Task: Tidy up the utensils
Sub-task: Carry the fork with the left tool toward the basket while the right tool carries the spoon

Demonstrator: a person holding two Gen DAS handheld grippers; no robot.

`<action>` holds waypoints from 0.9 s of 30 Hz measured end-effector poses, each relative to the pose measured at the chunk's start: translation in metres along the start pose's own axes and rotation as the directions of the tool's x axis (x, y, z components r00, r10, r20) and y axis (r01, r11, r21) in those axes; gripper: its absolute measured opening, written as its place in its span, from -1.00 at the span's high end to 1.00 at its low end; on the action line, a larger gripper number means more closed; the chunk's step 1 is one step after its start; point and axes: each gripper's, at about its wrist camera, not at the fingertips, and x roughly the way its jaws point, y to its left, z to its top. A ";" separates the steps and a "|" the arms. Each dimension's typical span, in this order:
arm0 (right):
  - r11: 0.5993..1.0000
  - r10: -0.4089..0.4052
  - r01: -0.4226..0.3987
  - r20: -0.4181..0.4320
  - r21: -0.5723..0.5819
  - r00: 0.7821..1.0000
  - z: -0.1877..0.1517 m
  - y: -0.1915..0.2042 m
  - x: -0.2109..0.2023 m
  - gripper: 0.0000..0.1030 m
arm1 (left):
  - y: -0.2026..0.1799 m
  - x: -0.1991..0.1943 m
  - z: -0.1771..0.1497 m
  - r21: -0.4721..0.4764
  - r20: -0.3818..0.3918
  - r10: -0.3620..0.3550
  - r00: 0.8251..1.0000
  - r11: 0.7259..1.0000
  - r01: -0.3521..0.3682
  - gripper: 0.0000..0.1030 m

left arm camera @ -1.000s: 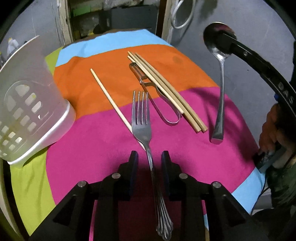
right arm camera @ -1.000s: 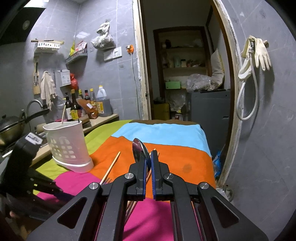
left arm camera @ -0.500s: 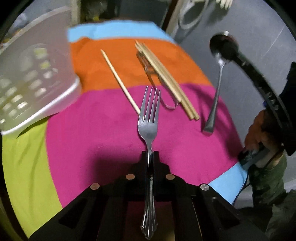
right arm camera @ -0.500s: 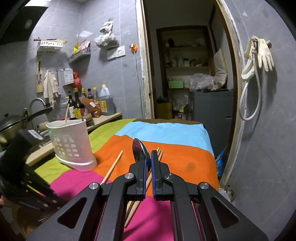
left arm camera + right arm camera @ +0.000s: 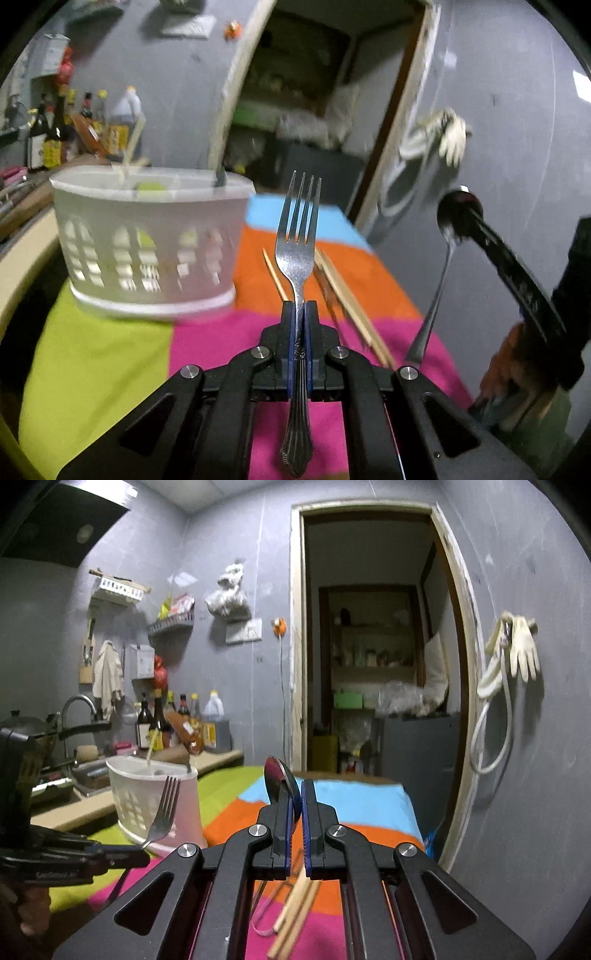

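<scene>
Fork [image 5: 297, 254] clamped upright by its handle in left claw [image 5: 300, 314], spoon [image 5: 448, 236] gripped at its bowl in right claw [image 5: 295, 801], white caddy [image 5: 147, 240] beside fork, chopsticks [image 5: 351, 295] lying on striped cloth [image 5: 110, 350].

One fork [image 5: 297, 236], one spoon [image 5: 448, 236] and one white utensil basket [image 5: 147, 240] are in view. A single loose chopstick [image 5: 275, 275] lies on the cloth; the blurred bundle of chopsticks [image 5: 295, 912] beside it looks like perhaps three.
</scene>
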 end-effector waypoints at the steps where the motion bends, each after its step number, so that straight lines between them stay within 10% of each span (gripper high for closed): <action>1: 1.000 0.000 0.000 0.019 -0.003 1.000 0.005 0.004 0.001 0.95 | 0.002 -0.006 0.004 0.004 0.029 0.008 1.000 1.000 -0.008 0.95; 12: 1.000 0.015 -0.019 0.163 0.019 0.987 0.044 0.036 0.028 0.95 | 0.028 -0.037 0.062 0.032 0.292 0.056 0.955 0.997 -0.068 0.95; 27: 1.000 0.029 -0.026 0.256 -0.015 0.966 0.081 0.082 0.094 0.95 | 0.127 -0.047 0.131 -0.107 0.432 0.200 0.880 0.980 -0.170 0.95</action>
